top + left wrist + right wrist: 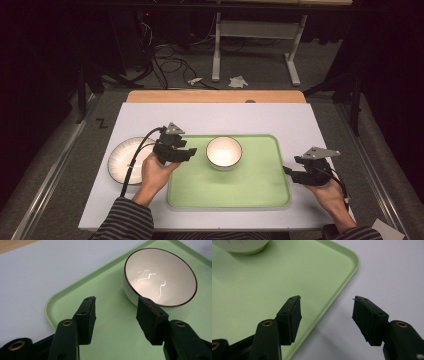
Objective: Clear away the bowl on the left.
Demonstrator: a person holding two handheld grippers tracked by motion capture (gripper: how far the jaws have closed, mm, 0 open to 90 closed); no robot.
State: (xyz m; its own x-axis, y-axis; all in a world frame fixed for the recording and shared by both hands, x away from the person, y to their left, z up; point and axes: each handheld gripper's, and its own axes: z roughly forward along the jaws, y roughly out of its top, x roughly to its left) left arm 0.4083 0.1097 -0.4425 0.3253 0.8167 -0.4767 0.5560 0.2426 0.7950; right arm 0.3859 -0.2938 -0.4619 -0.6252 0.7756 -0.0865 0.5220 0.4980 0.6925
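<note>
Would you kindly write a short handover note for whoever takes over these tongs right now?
Left tongs: open, nothing between the jaws, over the green tray's left end, pointing at the white bowl.
Right tongs: open, holding nothing, above the tray's right rim.
Things: the bowl stands upright on the tray; a white plate lies on the mat left of the tray.
Done: bowl on tray.
Left: probably the plate, not yet gripped.

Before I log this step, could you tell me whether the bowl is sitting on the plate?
No, the bowl stands on the green tray, apart from the plate.

no readable text, labels, brands or numbers anywhere
</note>
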